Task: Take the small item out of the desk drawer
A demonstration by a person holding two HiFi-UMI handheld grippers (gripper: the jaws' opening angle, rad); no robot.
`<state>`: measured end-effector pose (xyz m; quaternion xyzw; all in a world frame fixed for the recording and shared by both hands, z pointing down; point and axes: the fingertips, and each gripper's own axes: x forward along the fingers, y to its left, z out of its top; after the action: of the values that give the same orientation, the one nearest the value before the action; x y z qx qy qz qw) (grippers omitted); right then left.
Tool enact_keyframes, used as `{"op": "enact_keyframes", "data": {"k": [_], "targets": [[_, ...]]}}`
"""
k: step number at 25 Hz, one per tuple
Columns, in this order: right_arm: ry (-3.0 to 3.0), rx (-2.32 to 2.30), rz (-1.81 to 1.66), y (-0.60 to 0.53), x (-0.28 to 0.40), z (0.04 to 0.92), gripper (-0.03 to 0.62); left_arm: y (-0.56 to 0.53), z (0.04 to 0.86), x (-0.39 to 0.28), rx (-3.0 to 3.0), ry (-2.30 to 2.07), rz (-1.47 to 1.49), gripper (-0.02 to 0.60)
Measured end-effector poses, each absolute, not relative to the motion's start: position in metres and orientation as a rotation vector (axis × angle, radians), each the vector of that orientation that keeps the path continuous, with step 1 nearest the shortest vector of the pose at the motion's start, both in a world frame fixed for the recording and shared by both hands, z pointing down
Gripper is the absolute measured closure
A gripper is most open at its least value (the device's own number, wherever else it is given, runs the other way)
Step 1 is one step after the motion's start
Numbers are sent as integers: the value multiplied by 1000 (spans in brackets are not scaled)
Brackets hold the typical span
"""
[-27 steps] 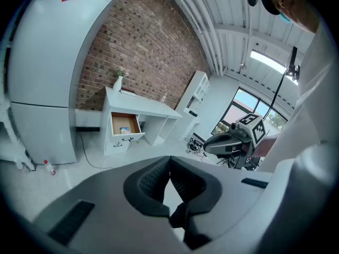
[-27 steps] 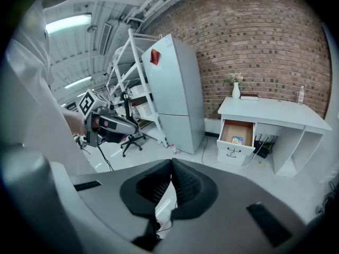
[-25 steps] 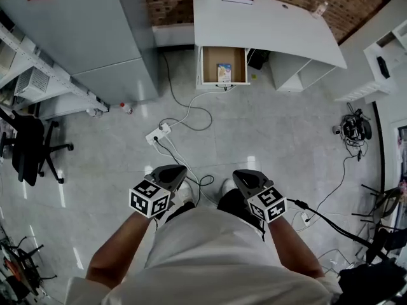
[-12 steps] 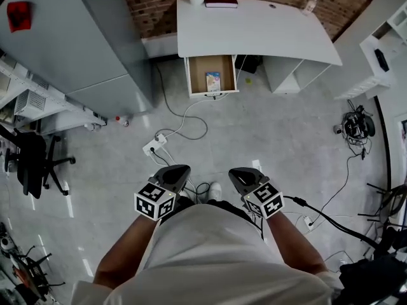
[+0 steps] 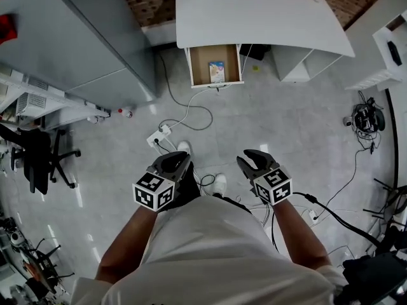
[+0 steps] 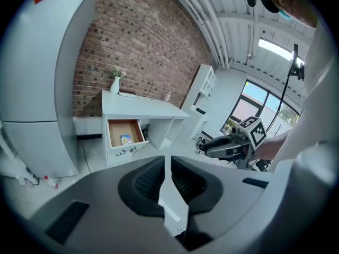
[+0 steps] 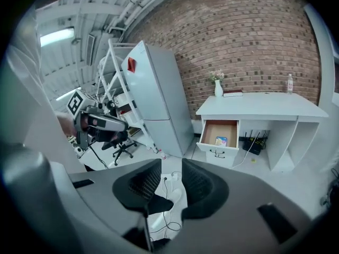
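The white desk [image 5: 267, 18] stands far ahead against the brick wall, its wooden drawer [image 5: 215, 65] pulled open. A small blue-and-yellow item [image 5: 217, 72] lies inside; it also shows as a packet [image 6: 126, 139] in the left gripper view and a packet [image 7: 221, 141] in the right gripper view. My left gripper [image 5: 177, 162] hangs low over the floor, far from the desk, closed to a thin slit and empty [image 6: 164, 160]. My right gripper [image 5: 249, 157] is level with it; its jaws are opening, with nothing between them [image 7: 172, 165].
A tall grey cabinet [image 5: 76, 37] stands left of the desk. A white power strip [image 5: 159, 135] and loose cables lie on the floor between me and the drawer. An office chair [image 5: 35, 157] is at the left, more cables [image 5: 365, 119] at the right.
The right gripper's jaws have parted from shut into a clear V. The person has stepped, one foot now forward by the cables. The left gripper looks unchanged.
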<state>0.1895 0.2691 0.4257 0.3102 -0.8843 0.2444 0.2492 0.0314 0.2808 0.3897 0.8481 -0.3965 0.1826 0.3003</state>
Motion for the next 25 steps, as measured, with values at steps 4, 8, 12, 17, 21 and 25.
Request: {"op": "enact_keyframes", "data": {"k": [4,8,12,17,21,25], "targets": [[-2372,904,708,222,163,442,440,235,412,12,2241,-951,494,475],[-2322,981,756,166,131,453,431,173,414,-16,2261,-892,511,474],[-2281,1015,754,102,84,466,410,116,417,-61,2282,-851,516,476],[-2251,1113,763,19,46,485,388,72,436,-96,2318,-741,601,541],[-2220,1108,790,-30,29,516,375,46,448,-105,2301,-690,623,554],[-2174,1096,804,-72,29,559,367,17,464,-97,2273,-638,649,558]]}}
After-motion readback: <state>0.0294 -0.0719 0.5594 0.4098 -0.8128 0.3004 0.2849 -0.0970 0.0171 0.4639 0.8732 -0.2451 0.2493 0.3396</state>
